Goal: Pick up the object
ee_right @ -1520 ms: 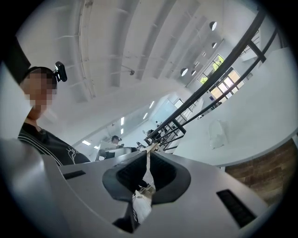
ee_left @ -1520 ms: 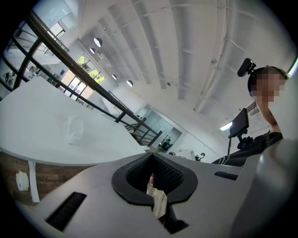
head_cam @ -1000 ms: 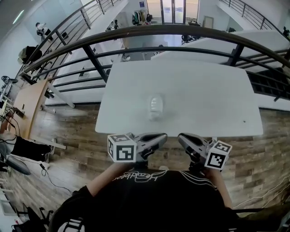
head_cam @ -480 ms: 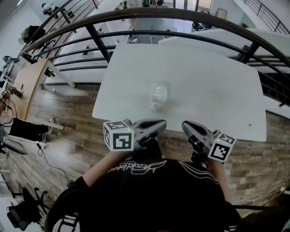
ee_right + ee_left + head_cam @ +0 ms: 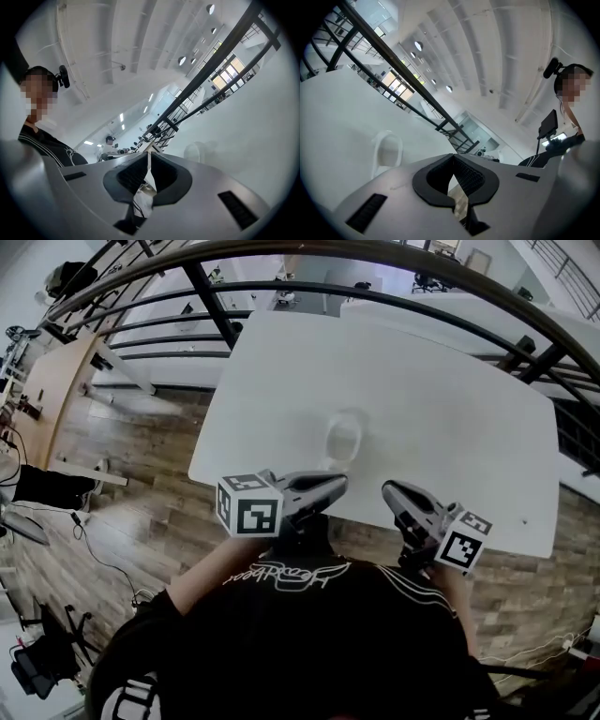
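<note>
A clear plastic cup-like object (image 5: 343, 439) stands on the white table (image 5: 422, 390), a little in from its near edge. It also shows in the left gripper view as a pale object (image 5: 387, 151) and faintly in the right gripper view as the same object (image 5: 197, 151). My left gripper (image 5: 339, 486) is held at the table's near edge, just short of the object, jaws shut with nothing between them. My right gripper (image 5: 389, 491) hovers beside it to the right, tips together and nothing held.
A dark metal railing (image 5: 281, 287) curves along the table's far side, with a drop to a lower floor beyond. Wood flooring (image 5: 131, 512) lies left of and below the table. A small dark speck (image 5: 524, 520) sits on the table's near right part.
The view has tilted, so the table and object now sit lower right in the frame. Both grippers keep their places at the near edge, still shut.
</note>
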